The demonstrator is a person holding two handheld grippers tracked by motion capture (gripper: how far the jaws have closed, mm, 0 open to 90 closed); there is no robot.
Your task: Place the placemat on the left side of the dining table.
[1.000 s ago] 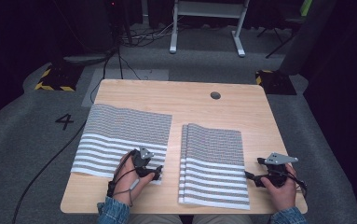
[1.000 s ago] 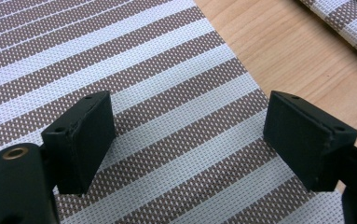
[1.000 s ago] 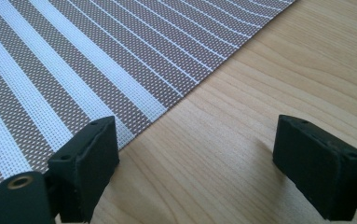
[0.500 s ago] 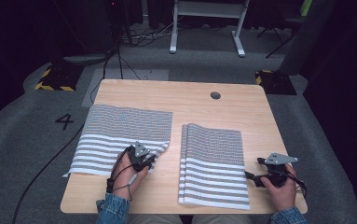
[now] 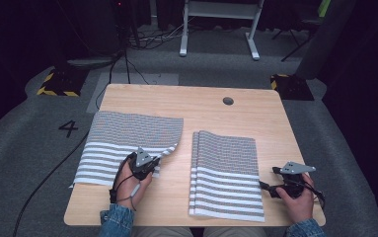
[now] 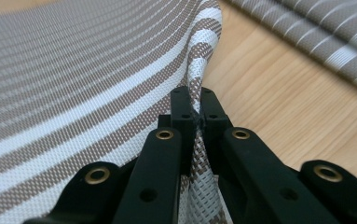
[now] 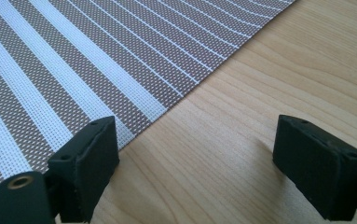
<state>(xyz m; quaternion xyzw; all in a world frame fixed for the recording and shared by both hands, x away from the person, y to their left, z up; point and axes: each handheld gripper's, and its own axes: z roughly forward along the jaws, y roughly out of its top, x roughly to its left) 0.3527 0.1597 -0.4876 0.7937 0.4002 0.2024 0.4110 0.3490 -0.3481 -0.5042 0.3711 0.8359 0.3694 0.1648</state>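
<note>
Striped placemat point(image 5: 127, 140) lying flat on the counter point(image 5: 206, 106) ahead of the left tongs point(image 5: 149, 165), near right corner pinched and lifted into a curl. Folded placemat point(image 5: 226, 173) resting to the right of those tongs, well apart from the pinched corner; right tongs point(image 5: 270, 180) hovering just beside its right edge.

Left gripper view: left tongs point(image 6: 195, 116) having just been closing, now clenched on the mat's hem point(image 6: 199, 70), fabric standing upright between the pads. Shallow bite near the edge, so likely slipping out if pulled fast or twisted.

Right gripper view: right tongs point(image 7: 213, 154) released, spread wide over bare wood, nothing between the pads point(image 7: 92, 158), folded mat's edge point(image 7: 157, 107) just ahead to the left. Possible drag on the mat's far side during a fold, skewing the stripes, since no second hold steadies it.
</note>
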